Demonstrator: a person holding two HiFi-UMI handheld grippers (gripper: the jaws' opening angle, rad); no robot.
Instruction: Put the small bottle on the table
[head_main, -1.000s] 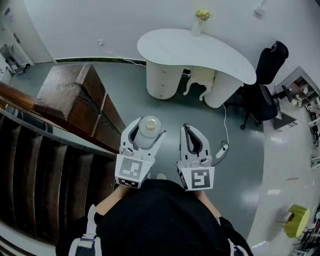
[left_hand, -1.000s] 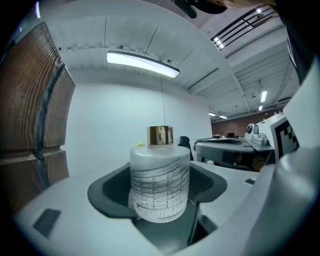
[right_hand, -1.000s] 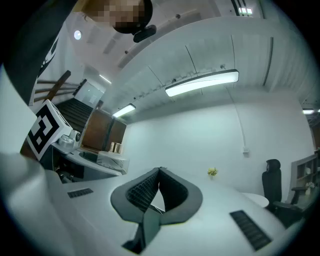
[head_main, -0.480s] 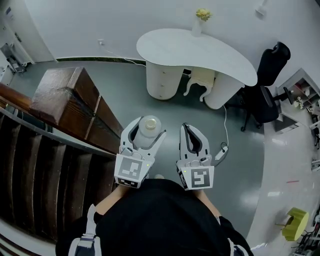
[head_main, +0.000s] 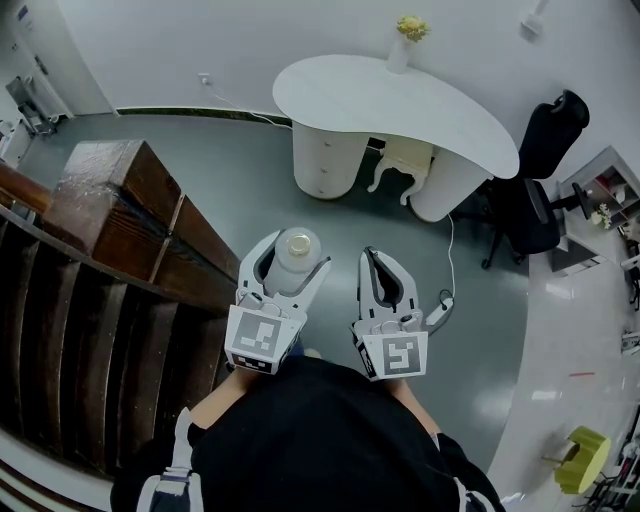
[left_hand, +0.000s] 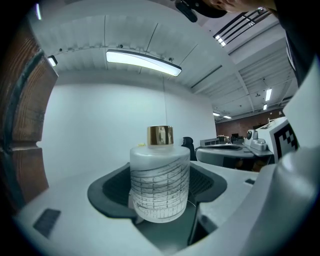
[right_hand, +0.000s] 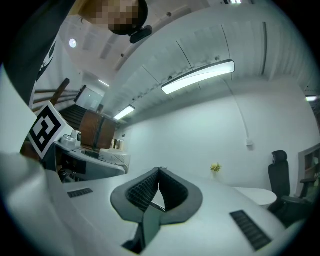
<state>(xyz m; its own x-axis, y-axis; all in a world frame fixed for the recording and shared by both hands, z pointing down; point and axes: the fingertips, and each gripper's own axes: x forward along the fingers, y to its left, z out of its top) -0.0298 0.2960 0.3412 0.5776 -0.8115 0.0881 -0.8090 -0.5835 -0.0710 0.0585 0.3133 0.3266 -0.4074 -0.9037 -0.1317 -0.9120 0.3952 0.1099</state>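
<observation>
**Small bottle held upright, not yet at the table**

The left gripper (head_main: 288, 270) is clamped around the body of the frosted, gold-capped small bottle (left_hand: 160, 182), cap up, a hold that seems to leave its base free for setting down. The right gripper (right_hand: 159, 172) has its jaws together on nothing and hangs just beside the left one, apparently spare. The bottle is over the grey floor (head_main: 250, 170), well apart from the white table (head_main: 400, 100) ahead. The table's near top looks bare, with only a vase (head_main: 400, 52) at the far edge.
</observation>
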